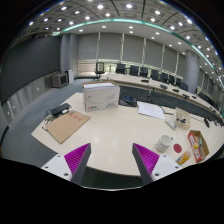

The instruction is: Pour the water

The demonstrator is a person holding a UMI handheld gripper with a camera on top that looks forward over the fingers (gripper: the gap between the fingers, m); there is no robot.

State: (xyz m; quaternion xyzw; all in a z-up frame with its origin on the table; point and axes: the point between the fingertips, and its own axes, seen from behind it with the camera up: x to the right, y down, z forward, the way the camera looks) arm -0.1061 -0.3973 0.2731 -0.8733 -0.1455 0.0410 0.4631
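My gripper (111, 158) is open and empty, held high above the near edge of a white table (115, 130). Its two magenta pads (77, 156) stand wide apart with only bare tabletop between them. A white cup (163, 144) stands on the table just ahead of the right finger. A white pitcher-like vessel (181, 119) stands farther off to the right. I cannot tell whether either holds water.
A white box (101, 96) stands at the far side of the table, flat cardboard (68, 125) lies at the left, papers (151, 109) beyond the middle. A colourful box (197, 146) and an orange item (184, 158) lie right of the cup. Desks with chairs (150, 76) stand behind.
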